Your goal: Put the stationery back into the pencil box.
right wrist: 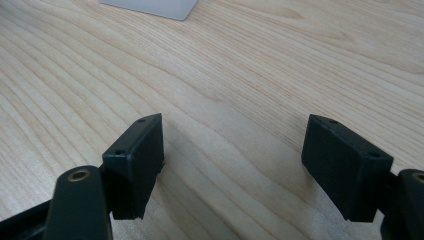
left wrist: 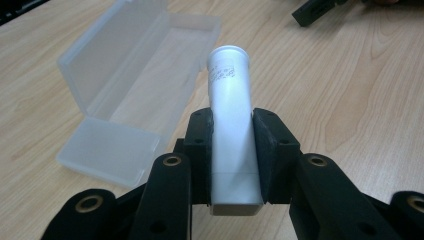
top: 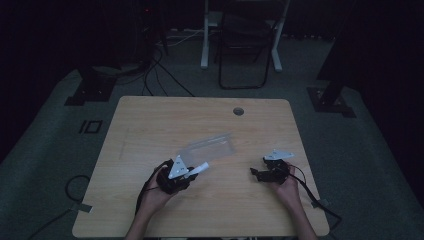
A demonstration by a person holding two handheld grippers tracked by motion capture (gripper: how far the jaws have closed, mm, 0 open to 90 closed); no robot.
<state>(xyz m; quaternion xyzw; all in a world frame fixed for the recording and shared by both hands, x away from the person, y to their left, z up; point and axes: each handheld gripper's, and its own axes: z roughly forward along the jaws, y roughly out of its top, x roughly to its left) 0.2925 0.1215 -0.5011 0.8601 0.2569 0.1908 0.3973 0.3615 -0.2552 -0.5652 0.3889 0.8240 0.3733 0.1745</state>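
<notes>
High view: wooden table (top: 150, 125) on grey carpet (top: 45, 145); left jaws grip white tube (left wrist: 230, 125), right jaws open.

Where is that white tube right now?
The white tube is clamped between the left gripper's fingers, held above the table just in front of the open clear plastic box.

The room is dim, its far side nearly black. A light wooden counter (top: 150, 120) with rounded corners and a round cable hole (top: 238, 111) stands on grey carpet floor (top: 45, 150). Beyond it stand a black folding chair (top: 245, 50), white desk legs (top: 205, 35) and black cables (top: 160, 70).
</notes>
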